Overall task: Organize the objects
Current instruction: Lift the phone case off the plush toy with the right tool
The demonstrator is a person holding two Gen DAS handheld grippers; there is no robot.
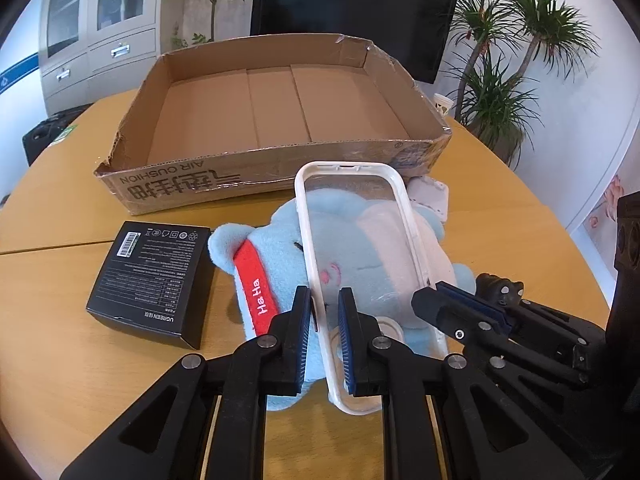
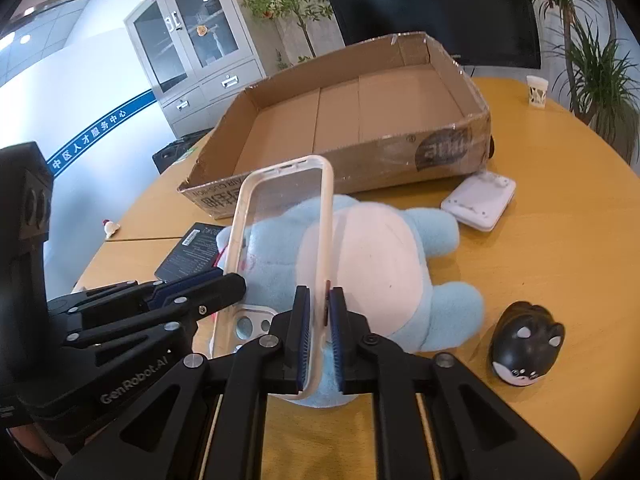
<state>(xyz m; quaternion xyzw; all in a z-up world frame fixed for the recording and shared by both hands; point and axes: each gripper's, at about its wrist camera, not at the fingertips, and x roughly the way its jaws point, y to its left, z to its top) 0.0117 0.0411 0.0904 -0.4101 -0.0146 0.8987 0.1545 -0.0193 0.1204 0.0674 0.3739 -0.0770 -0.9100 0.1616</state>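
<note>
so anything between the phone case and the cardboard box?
Nothing visible. Both grippers, left gripper and right gripper, pinch the phone case by opposite side rails above the blue plush. The cardboard box sits just beyond, interior bare, its near wall low.

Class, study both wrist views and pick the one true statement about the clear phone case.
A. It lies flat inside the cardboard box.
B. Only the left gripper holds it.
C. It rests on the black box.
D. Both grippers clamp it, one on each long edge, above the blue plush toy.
D: the left gripper pinches one long edge of the phone case and the right gripper the other, with the blue plush toy beneath.
</note>
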